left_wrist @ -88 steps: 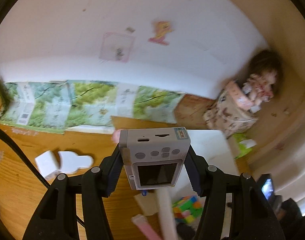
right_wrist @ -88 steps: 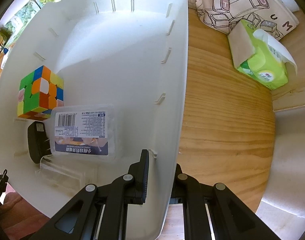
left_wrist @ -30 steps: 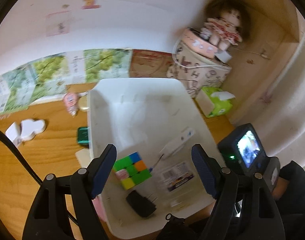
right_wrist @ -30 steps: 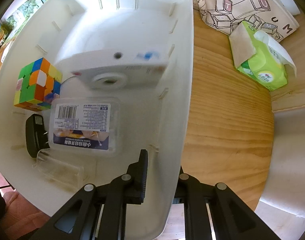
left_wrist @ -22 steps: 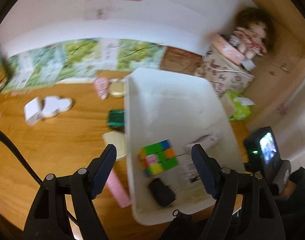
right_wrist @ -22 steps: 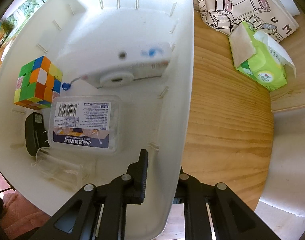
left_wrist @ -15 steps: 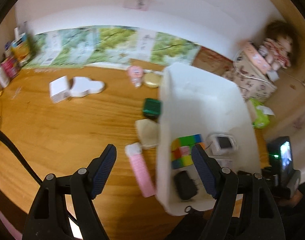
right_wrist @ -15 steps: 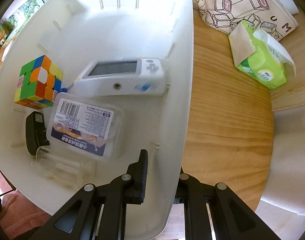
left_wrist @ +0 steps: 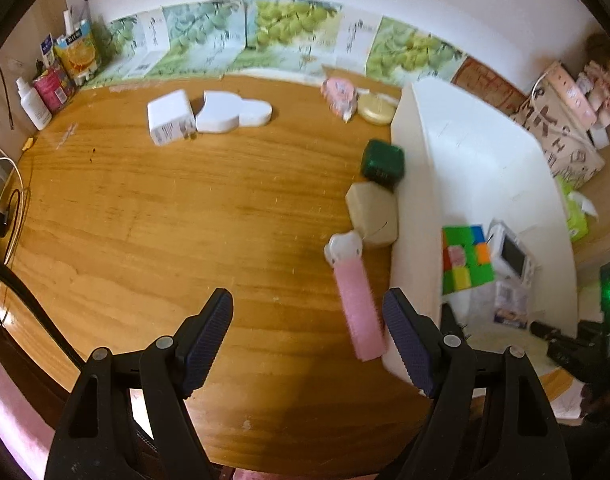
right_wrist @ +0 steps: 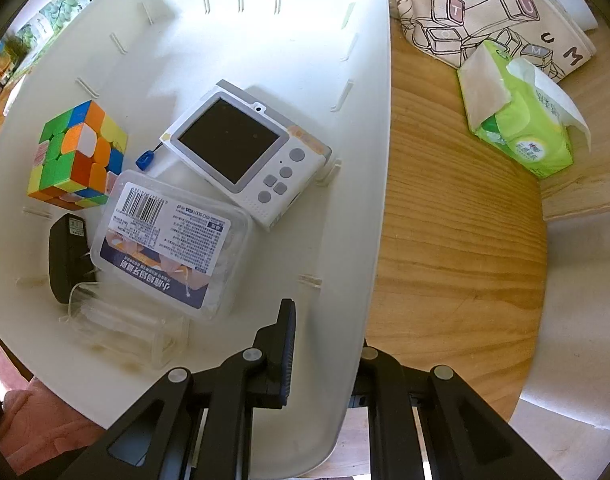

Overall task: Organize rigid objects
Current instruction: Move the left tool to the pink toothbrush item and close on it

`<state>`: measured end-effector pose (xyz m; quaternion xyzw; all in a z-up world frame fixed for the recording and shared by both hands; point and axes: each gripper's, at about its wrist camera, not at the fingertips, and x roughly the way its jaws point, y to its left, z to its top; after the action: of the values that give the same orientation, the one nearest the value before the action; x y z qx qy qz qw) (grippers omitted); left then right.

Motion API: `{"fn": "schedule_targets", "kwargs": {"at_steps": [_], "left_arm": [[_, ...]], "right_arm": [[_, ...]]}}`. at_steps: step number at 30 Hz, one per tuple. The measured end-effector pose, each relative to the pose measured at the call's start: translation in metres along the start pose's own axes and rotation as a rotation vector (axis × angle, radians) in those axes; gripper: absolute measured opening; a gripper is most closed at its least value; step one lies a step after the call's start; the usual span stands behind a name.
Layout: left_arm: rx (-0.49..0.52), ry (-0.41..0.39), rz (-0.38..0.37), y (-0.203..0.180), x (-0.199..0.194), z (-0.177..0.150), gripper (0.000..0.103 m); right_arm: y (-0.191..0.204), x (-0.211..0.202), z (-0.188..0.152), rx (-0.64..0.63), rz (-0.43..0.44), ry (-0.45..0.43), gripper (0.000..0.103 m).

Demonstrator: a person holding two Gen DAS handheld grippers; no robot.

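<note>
The white bin [right_wrist: 357, 200] stands on the wooden surface [left_wrist: 165, 216], and the right claw [right_wrist: 325, 344] is clamped on its near side wall, one finger inside the bin and the other outside.

Inside the bin lies a small white camera [right_wrist: 247, 152], flat on its front with its dark screen facing up. Its long axis runs on a diagonal in the right wrist view, from the upper left toward the lower right, with the grey buttons at the lower right end and a thin cord with a blue tag [right_wrist: 145, 159] trailing off its left corner. Its lower edge touches a clear plastic box [right_wrist: 171, 246], label up with a barcode, which also lies on a slant. Left of the camera sits a scrambled colour cube [right_wrist: 77, 156], and below the cube a black charger [right_wrist: 67, 258] lies beside the clear box. A clear plastic stand [right_wrist: 125, 330] lies at the bin's near end.

The left claw [left_wrist: 307, 334] hangs open above the bare wood, nothing between its fingers. Just by its right finger lies a pink clip with a white cat head [left_wrist: 355, 300], long axis roughly parallel to the bin's outer wall, head pointing away. Beyond it, against the wall, sit a beige box [left_wrist: 373, 214] and a dark green box [left_wrist: 383, 160].
</note>
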<state>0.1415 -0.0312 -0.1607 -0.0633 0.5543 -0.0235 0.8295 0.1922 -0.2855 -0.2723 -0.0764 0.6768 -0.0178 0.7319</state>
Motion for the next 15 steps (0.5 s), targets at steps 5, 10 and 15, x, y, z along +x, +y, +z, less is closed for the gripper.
{"fn": "schedule_targets", "kwargs": {"at_steps": [5, 10, 15], "left_arm": [[-0.02, 0.087, -0.046, 0.003, 0.018, -0.003, 0.08], [-0.079, 0.154, -0.072, 0.007, 0.034, -0.001, 0.08], [-0.16, 0.213, -0.11, 0.013, 0.05, 0.008, 0.08]], "right_arm": [[0.0, 0.002, -0.001, 0.005, 0.002, 0.002, 0.016], [-0.001, 0.003, -0.001, 0.009, 0.005, 0.009, 0.016], [-0.003, 0.008, 0.001, 0.014, 0.011, 0.019, 0.016]]}}
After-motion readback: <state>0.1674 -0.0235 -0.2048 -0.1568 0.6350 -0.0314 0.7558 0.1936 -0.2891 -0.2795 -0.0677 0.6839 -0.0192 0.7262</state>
